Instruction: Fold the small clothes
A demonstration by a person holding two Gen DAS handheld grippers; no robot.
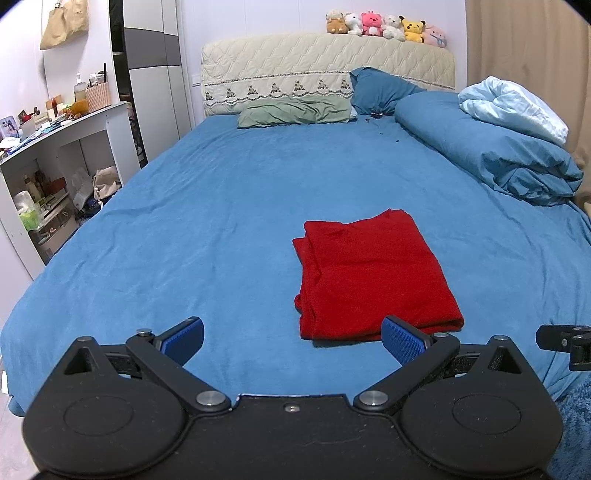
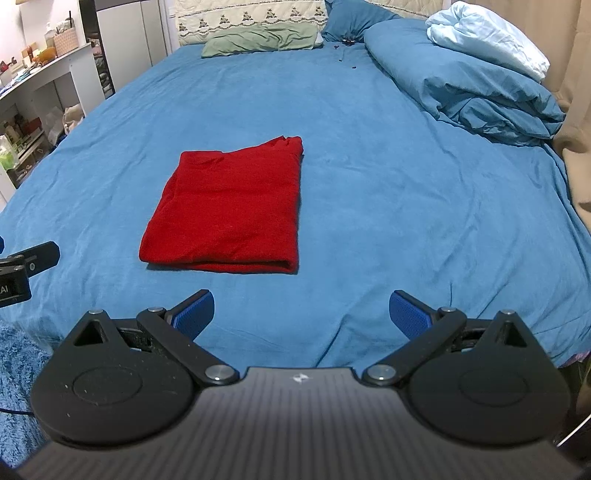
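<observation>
The left gripper (image 1: 291, 341) hovers above the near edge of the bed, its blue-padded fingers spread wide apart with nothing between them. The right gripper (image 2: 301, 315) hangs the same way, jaws apart and empty, also short of the cloth.

Just beyond both sits the red garment (image 2: 229, 214), already folded into a neat rectangle and lying flat on the blue bedsheet (image 2: 388, 184). Its folded edge faces the grippers, and a looser corner points toward the headboard. From the left wrist view the red garment (image 1: 369, 273) lies ahead and to the right; the right fingertip overlaps its near edge in the picture, though whether it touches is hard to tell.

Farther from the garment, toward the head of the bed, a green pillow (image 1: 295, 112) lies flat against the quilted headboard (image 1: 325, 62). To the right of the garment, a bundled blue duvet (image 1: 487, 147) carries a pale blue blanket (image 1: 513, 107) on top. A row of plush toys (image 1: 386, 26) lines the headboard top. Left of the garment, off the bed, stands a cluttered white shelf (image 1: 55, 147).
</observation>
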